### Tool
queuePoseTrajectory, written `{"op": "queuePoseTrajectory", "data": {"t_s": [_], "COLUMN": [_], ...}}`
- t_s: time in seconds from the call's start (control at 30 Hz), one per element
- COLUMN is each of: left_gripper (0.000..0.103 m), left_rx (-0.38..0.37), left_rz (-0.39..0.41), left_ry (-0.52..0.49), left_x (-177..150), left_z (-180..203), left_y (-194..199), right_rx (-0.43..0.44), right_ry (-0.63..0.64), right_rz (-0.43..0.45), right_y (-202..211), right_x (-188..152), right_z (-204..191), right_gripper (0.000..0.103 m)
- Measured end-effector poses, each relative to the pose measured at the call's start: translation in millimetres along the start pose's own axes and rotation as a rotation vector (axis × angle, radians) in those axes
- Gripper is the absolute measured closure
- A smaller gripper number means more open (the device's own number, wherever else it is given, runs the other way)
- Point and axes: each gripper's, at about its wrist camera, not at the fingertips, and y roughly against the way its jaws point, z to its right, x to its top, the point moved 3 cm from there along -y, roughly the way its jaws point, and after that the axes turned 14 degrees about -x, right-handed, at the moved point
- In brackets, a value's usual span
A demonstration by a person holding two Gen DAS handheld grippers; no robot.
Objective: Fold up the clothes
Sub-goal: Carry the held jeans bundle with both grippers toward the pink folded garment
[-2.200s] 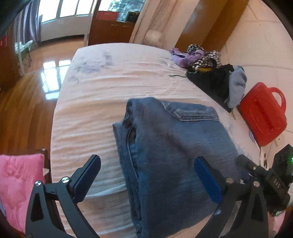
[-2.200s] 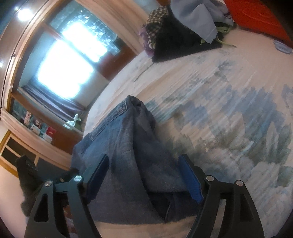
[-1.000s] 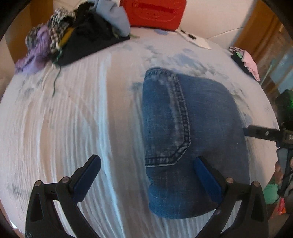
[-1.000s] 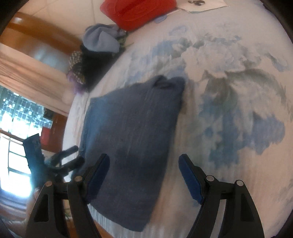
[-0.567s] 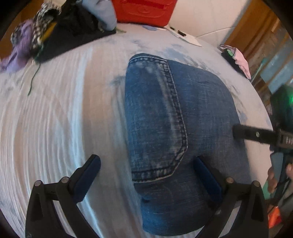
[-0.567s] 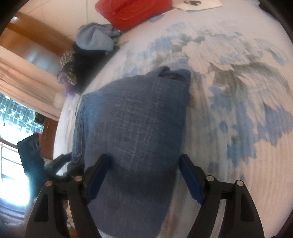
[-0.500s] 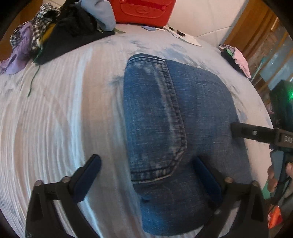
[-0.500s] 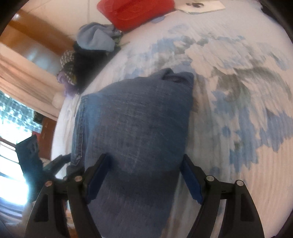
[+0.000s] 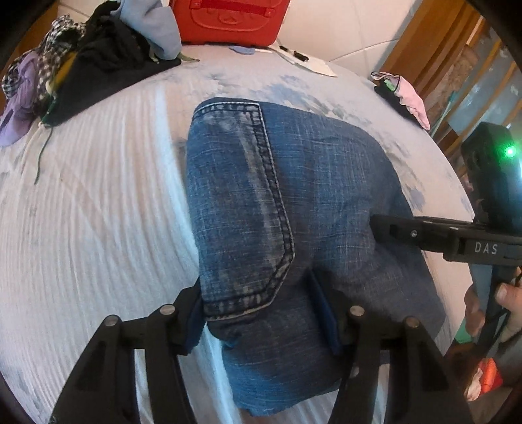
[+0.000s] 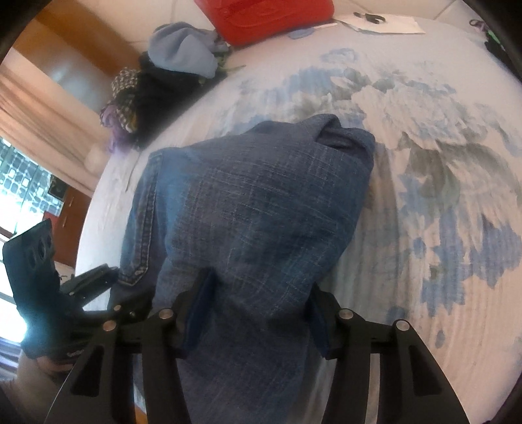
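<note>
While both sets of jaws are closing, the left gripper [image 9: 257, 310] and right gripper [image 10: 256, 313] have dropped from hovering wide open to straddling the near edge of the folded jeans [image 9: 293, 208], denim bunched between their pads, apparently ready to lift. The jeans lie in 1 compact bundle mid-bed [image 9: 91, 202], well short of the red case [image 9: 228, 19], back pocket up.

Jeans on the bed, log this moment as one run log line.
stage: gripping folded jeans | left gripper: closing, denim between jaws | right gripper: closing, denim between jaws | surface: bed
</note>
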Motion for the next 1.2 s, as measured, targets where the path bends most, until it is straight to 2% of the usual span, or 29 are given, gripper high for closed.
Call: {"op": "queuePoseTrajectory", "data": {"t_s": [0.07,0.13,0.2,0.3,0.43,0.57,0.63,0.7,0.83,1.0,1.2], "left_gripper": [0.047,0.057,0.057,0.057,0.064,0.064,0.064,0.069,0.072,0.072,0.072], "left_rx": [0.004,0.018,0.025,-0.014,-0.008,-0.045,-0.033,0.000,-0.001,-0.032,-0.073], "left_rz": [-0.008,-0.014,-0.007,0.027,0.004,0.023,0.028,0.033,0.082,0.143,0.155], "left_ry": [0.011,0.001,-0.014,0.001,0.014,0.053,0.059,0.040,0.011,-0.047,-0.128], "left_x": [1,1,0,1,0,-3,2,4,11,39,69], "left_z": [1,7,9,3,9,3,3,11,32,63,106], "left_y": [-1,0,-1,-2,1,1,-1,3,25,48,43], "right_rx": [-0.009,-0.029,-0.027,-0.016,-0.044,-0.017,-0.006,-0.041,-0.040,-0.063,-0.115], "right_ry": [0.003,0.020,0.016,-0.001,0.019,0.006,-0.006,0.029,0.056,0.066,0.038], "right_rz": [0.004,0.012,0.012,0.012,0.023,0.008,0.009,0.033,0.097,0.193,0.290], "right_y": [0,4,3,-1,5,5,3,9,41,91,140], "right_x": [0,-1,-1,0,-1,-5,-2,1,4,16,21], "right_z": [-2,-5,-4,-1,-6,-1,2,-4,-10,-6,14], "right_gripper": [0.051,0.054,0.054,0.054,0.058,0.058,0.058,0.060,0.062,0.062,0.062]}}
